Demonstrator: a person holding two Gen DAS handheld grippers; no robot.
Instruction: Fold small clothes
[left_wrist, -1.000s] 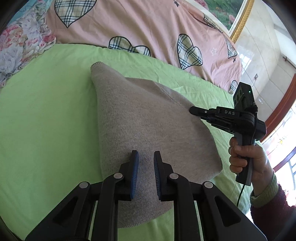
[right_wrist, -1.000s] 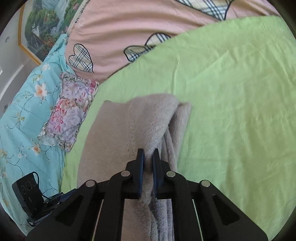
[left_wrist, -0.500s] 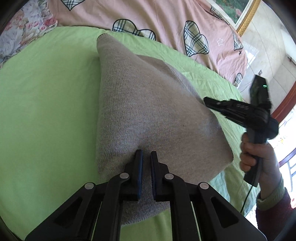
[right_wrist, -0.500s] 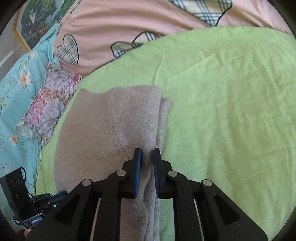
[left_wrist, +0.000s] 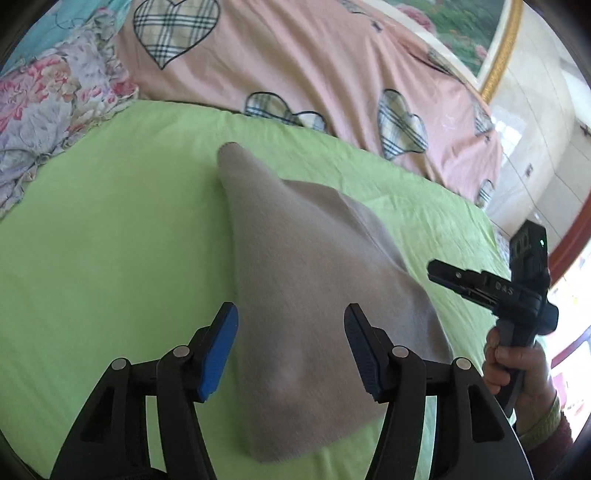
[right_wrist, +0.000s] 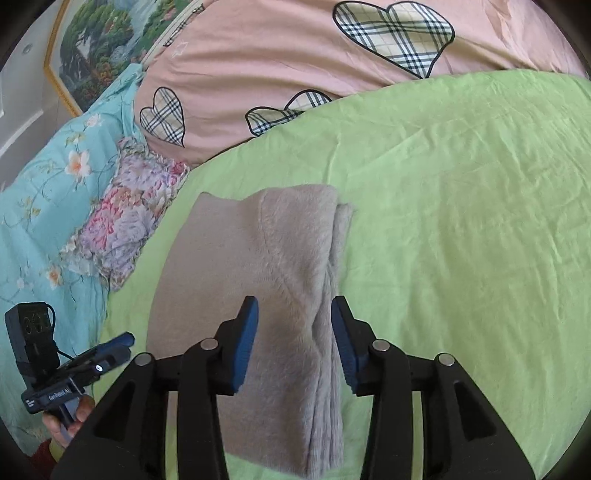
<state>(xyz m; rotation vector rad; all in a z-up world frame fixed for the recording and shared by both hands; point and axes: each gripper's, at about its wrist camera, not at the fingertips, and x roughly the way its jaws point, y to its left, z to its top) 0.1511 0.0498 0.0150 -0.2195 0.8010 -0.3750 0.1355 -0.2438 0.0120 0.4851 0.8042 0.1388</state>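
resting folded on the bed: grey knit garment. left gripper, right gripper: fingers apart, holding nothing. step judged: fold released. next: smoothing or setting aside.

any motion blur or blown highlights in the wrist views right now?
Left wrist: grey garment smeared by motion blur, the window at the right edge blown out. Right wrist: sharp, knit texture readable on the garment, even daylight, usual fisheye bending at the rim.

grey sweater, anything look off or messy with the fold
Slightly. On the grey sweater, a lower layer sticks out past the right edge, so the edges don't line up. Both grippers are open, apart from it.
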